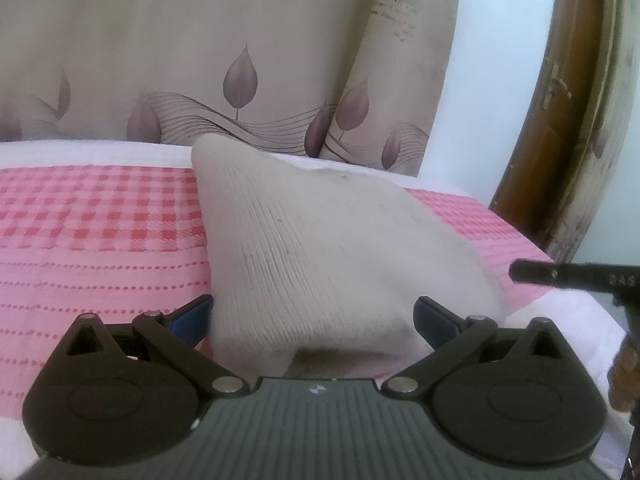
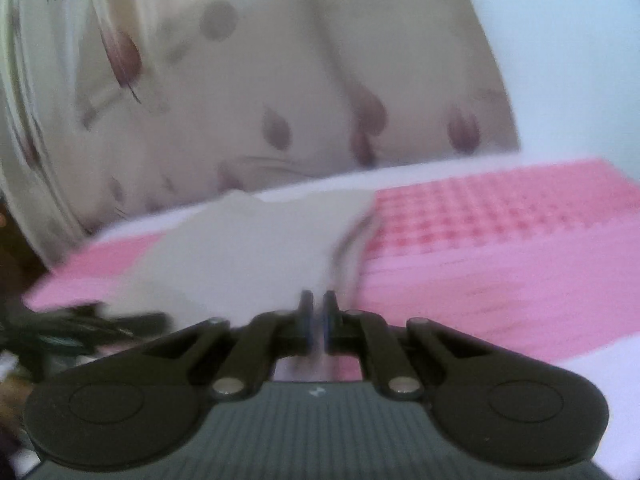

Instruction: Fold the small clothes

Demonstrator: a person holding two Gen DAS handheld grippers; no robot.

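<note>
You are mid-fold: your right gripper (image 2: 318,316) pinches an edge of the beige ribbed garment (image 1: 320,240) lying on the pink checked cloth (image 1: 100,220), your left gripper (image 1: 312,320) gapes wide around its near hem, so next likely carry that edge across.

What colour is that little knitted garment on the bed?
Beige, ribbed knit garment; the left wrist view shows it best.
</note>
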